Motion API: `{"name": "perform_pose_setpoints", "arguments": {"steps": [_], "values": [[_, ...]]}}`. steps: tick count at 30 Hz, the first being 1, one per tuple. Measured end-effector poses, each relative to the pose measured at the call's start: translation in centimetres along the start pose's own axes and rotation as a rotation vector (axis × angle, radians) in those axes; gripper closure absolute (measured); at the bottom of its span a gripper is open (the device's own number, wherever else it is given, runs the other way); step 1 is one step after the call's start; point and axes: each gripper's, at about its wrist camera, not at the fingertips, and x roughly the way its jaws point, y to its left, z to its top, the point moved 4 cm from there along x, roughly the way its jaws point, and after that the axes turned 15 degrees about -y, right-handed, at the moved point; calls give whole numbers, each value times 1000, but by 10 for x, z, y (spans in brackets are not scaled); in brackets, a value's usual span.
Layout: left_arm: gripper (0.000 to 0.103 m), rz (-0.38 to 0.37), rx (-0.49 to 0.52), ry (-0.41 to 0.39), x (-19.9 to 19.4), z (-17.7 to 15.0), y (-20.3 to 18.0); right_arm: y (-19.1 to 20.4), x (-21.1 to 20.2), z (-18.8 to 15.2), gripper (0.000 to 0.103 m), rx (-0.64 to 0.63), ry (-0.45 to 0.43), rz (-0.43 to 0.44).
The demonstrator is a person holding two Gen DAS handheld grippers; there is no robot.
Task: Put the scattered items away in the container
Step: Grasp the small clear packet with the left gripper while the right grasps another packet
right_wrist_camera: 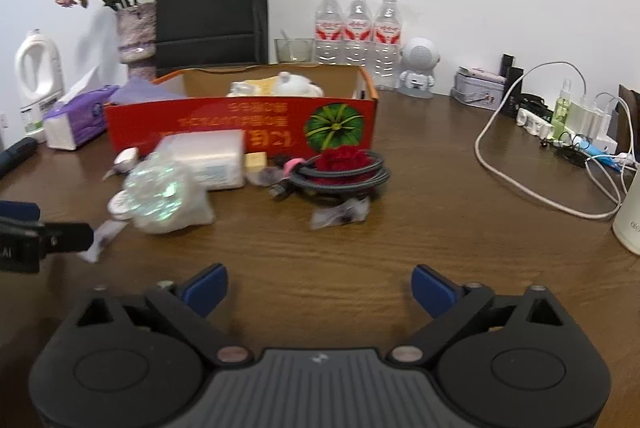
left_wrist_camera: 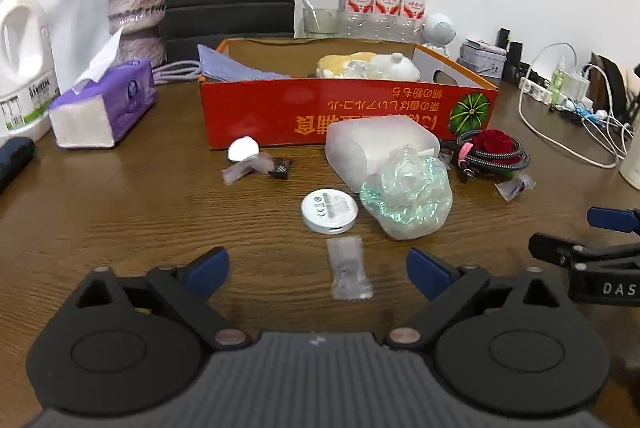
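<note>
on woodgrain table (left_wrist_camera: 120,212), crinkly iridescent bag (left_wrist_camera: 406,196), round tin (left_wrist_camera: 329,210).

On the brown wooden table (left_wrist_camera: 120,196), a red cardboard box (left_wrist_camera: 344,108) is set behind the scattered items. Just before it, a frosted plastic tub (left_wrist_camera: 360,144) is laid, touched in front by a crinkled iridescent bag (left_wrist_camera: 408,196); a round white disc (left_wrist_camera: 329,210) lies left of the bag, and a small clear sachet (left_wrist_camera: 349,268) before both.

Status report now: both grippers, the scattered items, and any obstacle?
Left gripper open, empty. Right gripper open, empty. Small sachet lies loose between the left gripper's fingers; red box beyond. Crinkled bag lies between.
</note>
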Motion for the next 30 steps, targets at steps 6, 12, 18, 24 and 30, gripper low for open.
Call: {"name": "perform_pose_setpoints", "arguments": {"steps": [6, 12, 18, 24, 30], "values": [[41, 18, -39, 39, 11, -4, -1, -10, 31, 10, 18, -42, 3, -13], [57, 42, 1, 29, 14, -4, -8, -18, 64, 15, 41, 6, 53, 11], [80, 55, 24, 16, 13, -5, -6, -11, 71, 17, 68, -28, 39, 26], [81, 37, 12, 11, 12, -5, -2, -4, 59, 17, 76, -64, 7, 27], [81, 27, 12, 1, 6, -8, 0, -2, 47, 13, 84, -55, 4, 41]]}}
